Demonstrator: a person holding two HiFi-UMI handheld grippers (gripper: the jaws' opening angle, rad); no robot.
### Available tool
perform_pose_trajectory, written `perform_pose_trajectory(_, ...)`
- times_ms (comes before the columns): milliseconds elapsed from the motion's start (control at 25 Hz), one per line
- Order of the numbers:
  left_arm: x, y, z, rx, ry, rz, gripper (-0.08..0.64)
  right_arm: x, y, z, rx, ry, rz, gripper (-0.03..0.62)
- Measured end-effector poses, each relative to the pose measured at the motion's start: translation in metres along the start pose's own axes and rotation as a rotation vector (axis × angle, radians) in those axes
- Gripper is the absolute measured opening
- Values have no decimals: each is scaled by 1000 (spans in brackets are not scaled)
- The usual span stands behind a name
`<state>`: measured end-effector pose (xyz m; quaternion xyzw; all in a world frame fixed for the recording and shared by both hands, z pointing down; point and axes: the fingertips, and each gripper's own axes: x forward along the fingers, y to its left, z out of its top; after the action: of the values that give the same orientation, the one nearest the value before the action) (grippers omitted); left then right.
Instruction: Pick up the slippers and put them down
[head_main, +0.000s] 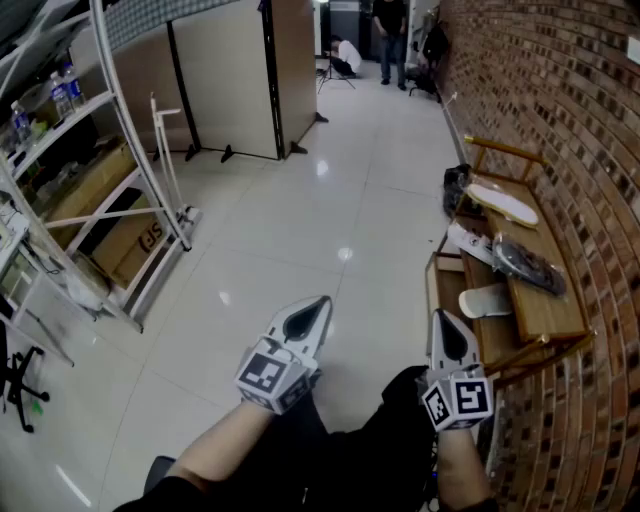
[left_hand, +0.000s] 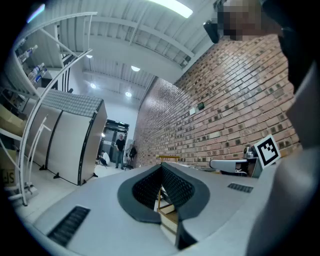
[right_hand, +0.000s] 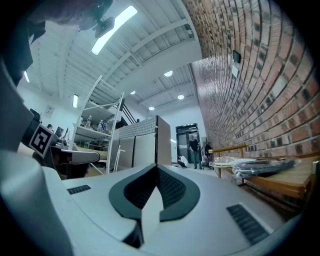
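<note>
White slipper (head_main: 485, 300) on lower shelf (head_main: 449, 288), head view only

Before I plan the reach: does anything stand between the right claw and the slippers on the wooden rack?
Nothing visible does. The slippers lie in the open on the wooden rack, just ahead of the right claw.

A low wooden rack (head_main: 550, 305) carries a pale slipper (head_main: 505, 203) at its far end, a dark slipper (head_main: 528, 263) in what looks like clear wrapping at mid-board, and a white slipper (head_main: 485, 300) on the lower tier.
</note>
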<state>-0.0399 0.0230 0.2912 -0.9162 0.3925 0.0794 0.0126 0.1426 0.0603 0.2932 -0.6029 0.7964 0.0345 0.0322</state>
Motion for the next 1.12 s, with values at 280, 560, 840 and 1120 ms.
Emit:
perform_pose_trajectory(280, 25, 24, 6, -2, -15, 27, 5, 20, -8, -10, -16, 27, 4, 11)
perform_pose_trajectory(560, 69, 44, -5, 14, 16, 13, 5, 64, -27, -24, -36, 84, -25, 11)
perform_pose_trajectory(840, 100, 62, -13, -2, 29, 19, 5, 87, -50, -28, -17, 98, -70, 12)
perform_pose_trajectory(1120, 128, 47, -14, 3, 28, -35, 5, 88, -76, -21, -17, 94, -136, 11)
